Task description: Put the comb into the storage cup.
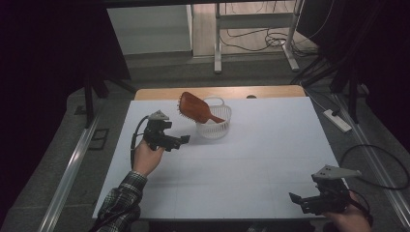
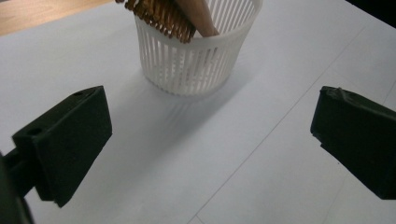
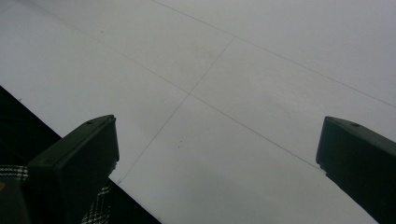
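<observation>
A wooden hairbrush (image 1: pixel 195 108) stands tilted in a white slatted basket (image 1: pixel 214 126) near the table's far middle, its bristled head sticking out up and to the left. The left gripper view has the basket (image 2: pixel 194 60) just ahead, with the brush's bristles (image 2: pixel 161 16) over its rim. My left gripper (image 1: pixel 183 140) hovers a short way left of the basket, open and holding nothing. At the table's near right corner, my right gripper (image 1: pixel 296 200) is open and holds nothing, pointing left over bare white table (image 3: pixel 243 93).
The white tabletop (image 1: pixel 251 159) has a wooden strip (image 1: pixel 159 93) along its far edge. Metal rails run along the floor on both sides. A power strip (image 1: pixel 338 121) and cables lie on the floor to the right.
</observation>
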